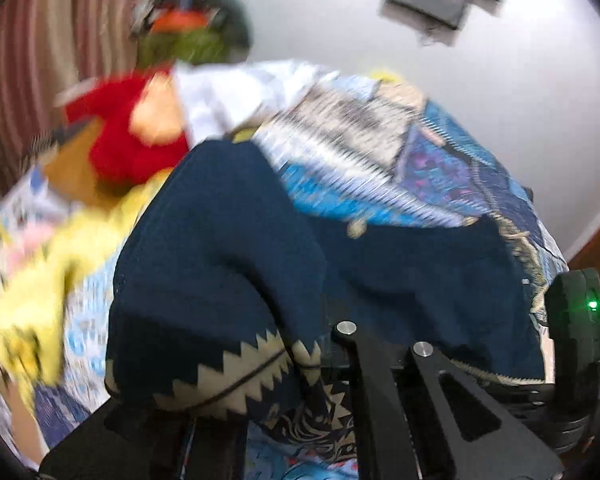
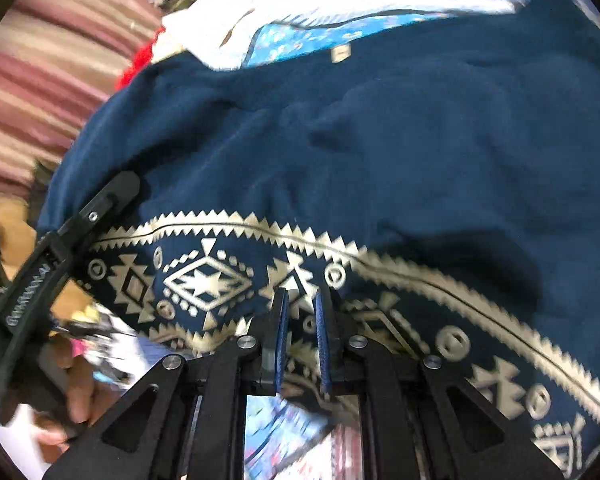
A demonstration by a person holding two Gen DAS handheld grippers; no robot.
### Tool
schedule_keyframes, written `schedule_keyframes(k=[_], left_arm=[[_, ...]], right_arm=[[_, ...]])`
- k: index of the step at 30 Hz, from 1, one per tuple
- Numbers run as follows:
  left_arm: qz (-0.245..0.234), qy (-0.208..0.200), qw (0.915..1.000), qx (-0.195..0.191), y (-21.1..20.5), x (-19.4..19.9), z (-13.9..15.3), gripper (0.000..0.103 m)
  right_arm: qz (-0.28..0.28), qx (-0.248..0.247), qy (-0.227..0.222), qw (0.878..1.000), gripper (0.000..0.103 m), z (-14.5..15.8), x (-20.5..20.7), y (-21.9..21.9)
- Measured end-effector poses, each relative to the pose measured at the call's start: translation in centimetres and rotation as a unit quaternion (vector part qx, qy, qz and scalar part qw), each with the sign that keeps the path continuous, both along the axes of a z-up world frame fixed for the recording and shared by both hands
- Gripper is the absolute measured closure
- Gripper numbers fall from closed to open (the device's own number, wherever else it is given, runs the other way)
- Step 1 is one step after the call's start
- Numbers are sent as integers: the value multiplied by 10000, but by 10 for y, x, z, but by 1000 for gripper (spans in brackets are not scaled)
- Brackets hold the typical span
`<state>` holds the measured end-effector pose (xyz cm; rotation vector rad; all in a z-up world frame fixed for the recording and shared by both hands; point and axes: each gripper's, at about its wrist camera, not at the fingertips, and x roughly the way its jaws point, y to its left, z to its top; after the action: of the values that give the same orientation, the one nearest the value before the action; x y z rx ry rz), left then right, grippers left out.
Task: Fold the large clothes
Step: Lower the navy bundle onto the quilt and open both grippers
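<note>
A navy blue garment (image 2: 340, 140) with a cream zigzag and diamond border (image 2: 204, 280) lies spread over a bed. My right gripper (image 2: 302, 320) is shut on the patterned hem, which runs up between its blue pads (image 2: 281, 340). At the left of the right wrist view, my left gripper (image 2: 118, 190) is shut on the garment's side edge. In the left wrist view the navy garment (image 1: 220, 248) drapes over the fingertips and hides them; only the black linkage (image 1: 384, 380) shows.
A blue patterned bedcover (image 1: 440, 168) lies under the garment. A red plush (image 1: 124, 140), yellow cloth (image 1: 40, 280) and white cloth (image 1: 228, 92) sit at the bed's far side. A striped curtain (image 2: 52, 60) hangs behind. A hand (image 2: 78, 392) holds the left gripper's handle.
</note>
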<state>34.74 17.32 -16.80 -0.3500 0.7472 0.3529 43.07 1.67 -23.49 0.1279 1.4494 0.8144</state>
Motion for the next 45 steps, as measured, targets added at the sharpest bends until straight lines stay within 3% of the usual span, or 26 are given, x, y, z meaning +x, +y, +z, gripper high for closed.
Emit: schedule_keyframes(k=[2, 6, 10, 14, 16, 19, 21, 24, 26, 28, 31, 38, 41, 43, 45], left_arm=[[-245, -177, 9989, 346, -25, 13, 23, 97], [-715, -518, 9935, 713, -80, 36, 59, 97], [-1450, -713, 9798, 1181, -156, 50, 73, 97], [-2538, -188, 9557, 1480, -224, 57, 39, 97], [-2956, 518, 9437, 1392, -244, 61, -2, 96], [-3109, 1195, 9348, 1237, -249, 62, -48, 93], [-3179, 1182, 9326, 1234, -248, 54, -51, 89], [-3538, 1094, 9227, 1068, -245, 38, -38, 67], [-3912, 1134, 9084, 942, -248, 29, -30, 39], [-4090, 1042, 9024, 867, -245, 15, -18, 35], [-3907, 776, 9112, 1049, -237, -7, 5, 34], [-2681, 222, 9519, 1466, -157, -14, 52, 13], [-2257, 444, 9625, 1435, -123, 4, 42, 13], [-2138, 702, 9684, 1077, -107, 17, 24, 13], [-2160, 1106, 9680, 632, -97, 30, -4, 12]], right_arm=[[-192, 40, -255, 9995, 94, 18, 1, -32], [-602, -263, -1258, 9899, 94, 65, -7, -109], [-1167, -601, -1888, 9732, 94, 96, -21, -192], [-1657, -723, -2038, 9622, 94, 109, -33, -253], [-1883, -732, -1978, 9592, 94, 109, -41, -282], [-2049, -755, -1914, 9569, 94, 105, -49, -308], [-2023, -808, -1913, 9571, 94, 106, -59, -312], [-1834, -894, -2043, 9574, 94, 107, -67, -305], [-1680, -926, -2187, 9567, 94, 110, -67, -293], [-1555, -932, -2345, 9551, 94, 113, -64, -281], [-1363, -782, -2536, 9545, 94, 127, -63, -258], [-855, -477, -2786, 9554, 94, 147, -51, -191], [-557, -494, -2825, 9564, 94, 137, -47, -157], [-375, -700, -2763, 9578, 94, 121, -43, -138], [-171, -1170, -2683, 9560, 94, 92, -37, -122]])
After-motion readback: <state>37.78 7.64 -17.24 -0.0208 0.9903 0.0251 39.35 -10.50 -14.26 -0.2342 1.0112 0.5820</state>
